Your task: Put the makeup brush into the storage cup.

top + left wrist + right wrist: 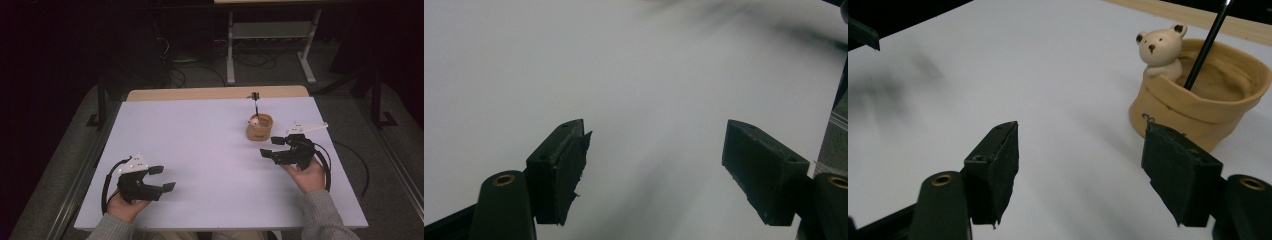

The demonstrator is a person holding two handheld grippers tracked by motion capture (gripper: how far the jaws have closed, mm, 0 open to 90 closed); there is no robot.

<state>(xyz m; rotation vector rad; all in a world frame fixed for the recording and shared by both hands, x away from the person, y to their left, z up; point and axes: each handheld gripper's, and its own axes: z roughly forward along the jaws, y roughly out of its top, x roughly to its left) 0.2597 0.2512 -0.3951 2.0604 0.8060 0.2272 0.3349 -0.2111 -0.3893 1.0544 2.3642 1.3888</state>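
Note:
A tan cup (pixel 260 129) with a small bear figure (pixel 254 120) on its rim stands on the white table (pixel 200 135) at the back right. A thin black stick (pixel 256 104) leans up out of it. My right gripper (pixel 270 147) hovers just in front of and to the right of the cup, open, nothing between its jaws. In the right gripper view the cup (pixel 1198 102), the bear (pixel 1160 47) and the stick (pixel 1205 45) lie ahead to the right of my open gripper (pixel 1080 132). My left gripper (pixel 165 178) is open at the front left over bare table (pixel 624 75).
A wooden strip (pixel 215 93) shows along the table's far edge. Beyond it, on the dark floor, stand a grey metal frame (pixel 270 45) and loose cables (pixel 200 70). The right table edge (pixel 345 175) runs close to my right hand.

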